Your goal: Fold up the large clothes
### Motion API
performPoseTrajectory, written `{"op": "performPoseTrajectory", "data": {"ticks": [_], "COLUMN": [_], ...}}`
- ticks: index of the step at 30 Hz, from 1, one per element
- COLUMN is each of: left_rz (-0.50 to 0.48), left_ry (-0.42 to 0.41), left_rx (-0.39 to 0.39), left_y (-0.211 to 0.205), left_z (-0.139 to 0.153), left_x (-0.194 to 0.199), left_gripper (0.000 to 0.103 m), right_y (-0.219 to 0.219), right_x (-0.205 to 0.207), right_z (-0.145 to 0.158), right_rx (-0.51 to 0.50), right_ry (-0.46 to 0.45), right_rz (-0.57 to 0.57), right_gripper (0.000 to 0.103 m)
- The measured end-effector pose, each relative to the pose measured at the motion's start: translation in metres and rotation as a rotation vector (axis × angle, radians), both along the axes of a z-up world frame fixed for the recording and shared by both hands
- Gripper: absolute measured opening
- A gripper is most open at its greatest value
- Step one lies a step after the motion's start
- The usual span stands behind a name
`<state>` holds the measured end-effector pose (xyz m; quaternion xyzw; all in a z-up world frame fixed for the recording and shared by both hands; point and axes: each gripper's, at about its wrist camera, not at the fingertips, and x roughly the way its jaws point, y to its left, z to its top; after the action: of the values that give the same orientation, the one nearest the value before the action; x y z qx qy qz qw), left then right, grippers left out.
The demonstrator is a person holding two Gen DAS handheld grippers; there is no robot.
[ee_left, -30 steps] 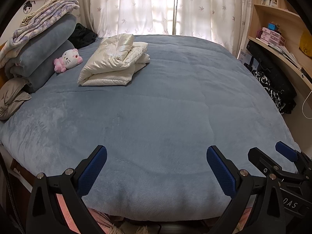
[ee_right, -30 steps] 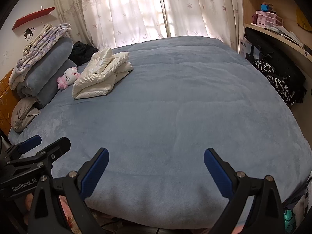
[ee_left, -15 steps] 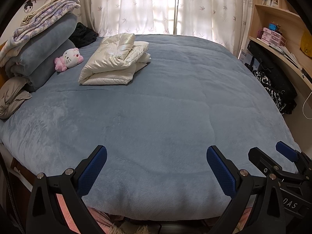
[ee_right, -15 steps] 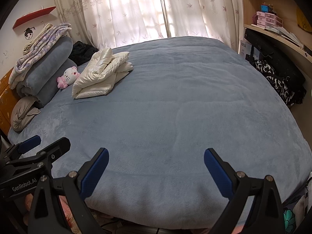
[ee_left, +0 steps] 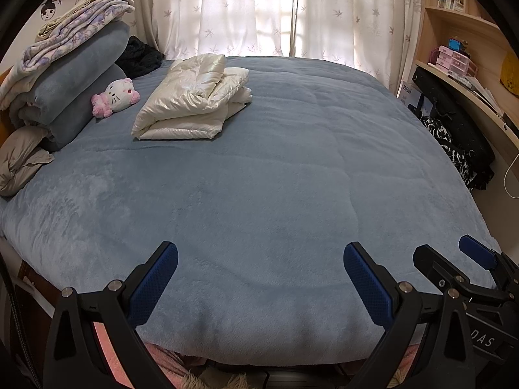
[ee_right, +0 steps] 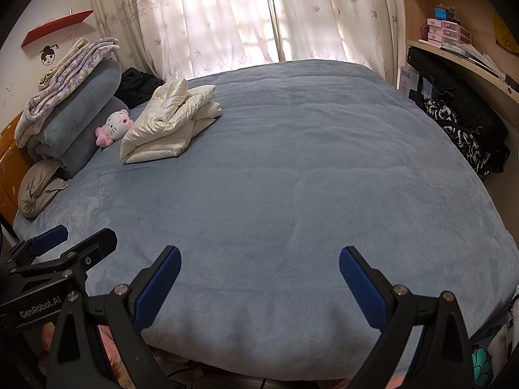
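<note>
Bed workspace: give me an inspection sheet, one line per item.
Surface: blue blanket spread over the bed, near part bare.
Job's things: cream jacket lies folded at the far left.
Clutter: cat plush, stacked bedding, grey pillow, dark garment.
Grippers: left gripper and right gripper open, holding nothing, at the near edge.
Cables: white cable at the right edge.
Surroundings: curtains, wooden shelves, dark bags.
</note>
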<state>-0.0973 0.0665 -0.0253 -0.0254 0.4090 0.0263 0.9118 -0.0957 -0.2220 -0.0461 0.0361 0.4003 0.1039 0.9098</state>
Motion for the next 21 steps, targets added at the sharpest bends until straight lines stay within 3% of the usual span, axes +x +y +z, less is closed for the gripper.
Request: {"op": "performPoseTrajectory", "data": {"ticks": [21], "left_rz": [0.007], "left_ry": [-0.003], "left_rx": [0.008], "left_y": [0.002], "left_z": [-0.001], "left_x": [-0.011], "left_gripper": [0.101], "right_y": [0.001], "right_x": [-0.001], "right_z": [0.000], "right_rx": [-0.005], "right_ry": [-0.001], "right_rz": [0.001], "right_gripper": [0.099]}}
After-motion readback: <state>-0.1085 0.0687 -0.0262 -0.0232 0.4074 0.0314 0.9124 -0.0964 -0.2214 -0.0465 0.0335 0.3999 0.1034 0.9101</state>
